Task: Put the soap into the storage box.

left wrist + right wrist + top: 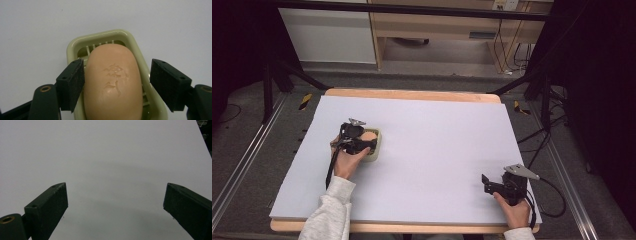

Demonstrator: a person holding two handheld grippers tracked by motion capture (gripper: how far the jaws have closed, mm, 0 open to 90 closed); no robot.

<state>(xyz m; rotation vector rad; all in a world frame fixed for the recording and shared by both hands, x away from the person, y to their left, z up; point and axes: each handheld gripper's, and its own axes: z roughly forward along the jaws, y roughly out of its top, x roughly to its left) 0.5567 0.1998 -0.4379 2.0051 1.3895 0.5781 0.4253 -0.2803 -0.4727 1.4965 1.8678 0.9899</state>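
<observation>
Covering most of the high view, the white tabletop (437, 150) carries one small group of items at centre left of the frame: a pale green soap dish (377, 145) with a peach-coloured soap bar (369, 135) lying in it. In the left gripper view the soap dish (75, 46) sits at centre frame, and the soap bar (113, 82) rests on its ribbed floor, running from the middle of the frame to the bottom edge.

The left gripper (360, 145) stands directly at the dish. Its fingers (72, 85) straddle the bar: the one at frame left lies against or just beside the bar's side, while the one at frame right stands clear of it over the dish rim. The fingers are therefore released, not clenched on the bar.

The right gripper (492, 185) rests at the lower right of the high view, well apart from the dish. Its fingers (48, 207) stand wide apart over bare tabletop, grasping nothing.

Step in hand, as judged: setting the bar in the dish, at the release stage. The next move calls for spreading the fingers fully clear and lifting straight off, without dragging bar or dish.
</observation>
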